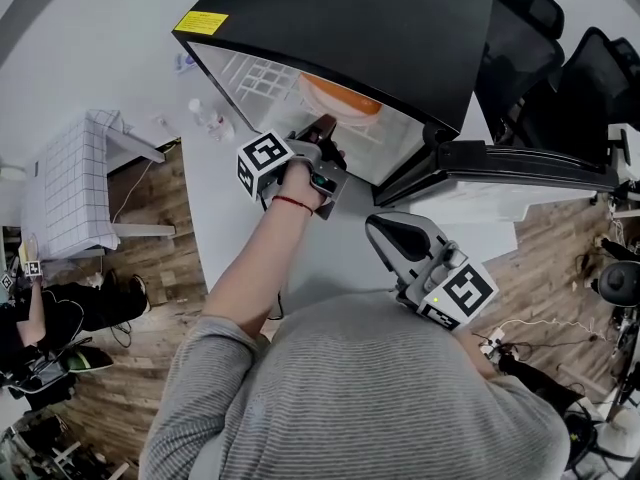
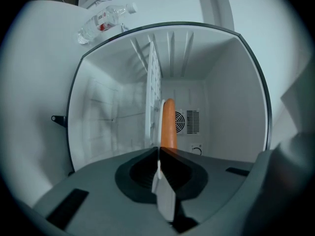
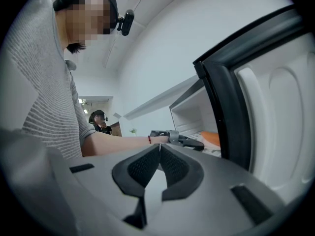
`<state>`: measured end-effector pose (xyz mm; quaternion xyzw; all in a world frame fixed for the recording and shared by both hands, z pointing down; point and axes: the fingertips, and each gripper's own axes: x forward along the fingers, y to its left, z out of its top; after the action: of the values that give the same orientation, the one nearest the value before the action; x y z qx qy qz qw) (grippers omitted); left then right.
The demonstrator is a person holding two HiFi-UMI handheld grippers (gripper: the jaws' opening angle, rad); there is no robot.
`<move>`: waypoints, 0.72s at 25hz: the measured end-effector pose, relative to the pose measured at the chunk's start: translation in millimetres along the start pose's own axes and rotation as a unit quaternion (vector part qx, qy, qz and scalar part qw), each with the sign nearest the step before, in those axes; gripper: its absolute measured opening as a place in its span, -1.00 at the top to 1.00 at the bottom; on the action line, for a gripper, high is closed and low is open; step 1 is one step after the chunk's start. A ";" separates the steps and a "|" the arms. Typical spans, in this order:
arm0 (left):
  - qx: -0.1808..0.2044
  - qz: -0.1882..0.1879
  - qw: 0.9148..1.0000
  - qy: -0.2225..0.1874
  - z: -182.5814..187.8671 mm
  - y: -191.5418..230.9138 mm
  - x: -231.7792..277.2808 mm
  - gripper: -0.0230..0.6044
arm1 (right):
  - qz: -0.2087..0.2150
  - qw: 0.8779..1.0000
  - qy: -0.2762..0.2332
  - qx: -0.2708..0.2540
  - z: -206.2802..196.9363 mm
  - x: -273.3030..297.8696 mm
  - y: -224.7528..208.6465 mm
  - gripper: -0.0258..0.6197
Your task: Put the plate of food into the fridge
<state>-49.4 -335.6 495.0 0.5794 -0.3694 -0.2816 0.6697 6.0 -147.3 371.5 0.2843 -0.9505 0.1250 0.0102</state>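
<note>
A white plate (image 2: 161, 116) with orange food (image 2: 169, 124) is seen edge-on inside the open fridge (image 2: 231, 97), next to the white wire shelf (image 2: 153, 87). My left gripper (image 2: 158, 154) is shut on the plate's near rim. From the head view, the left gripper (image 1: 322, 133) reaches into the fridge mouth, with the orange food (image 1: 340, 98) just past its tips. My right gripper (image 1: 385, 230) hangs shut and empty in front of my chest, below the fridge door (image 1: 500, 168). In the right gripper view, that gripper (image 3: 160, 149) points toward the left gripper (image 3: 182, 140) and the food (image 3: 210, 137).
The black fridge (image 1: 350, 28) stands on a white table (image 1: 230, 198) with its door swung out to the right. A clear water bottle (image 2: 101, 21) lies on the table left of the fridge. Black office chairs (image 1: 570, 78) stand behind. Another person (image 1: 40, 308) sits at far left.
</note>
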 end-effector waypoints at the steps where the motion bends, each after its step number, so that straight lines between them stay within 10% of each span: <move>1: 0.002 -0.002 1.000 0.000 0.3 -0.9 0.7 0.85 | 0.000 1.000 0.000 0.000 0.0 -0.6 -0.3 0.87; 18: 0.075 -0.019 0.997 0.017 -2.8 -21.5 -36.7 0.59 | 0.009 1.000 -0.003 -0.009 2.4 1.1 12.3 0.87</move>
<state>-66.8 -308.2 467.5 0.6396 -0.3663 -0.2560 0.6254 -1.5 -138.5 366.4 0.2758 -0.9542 0.1159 0.0090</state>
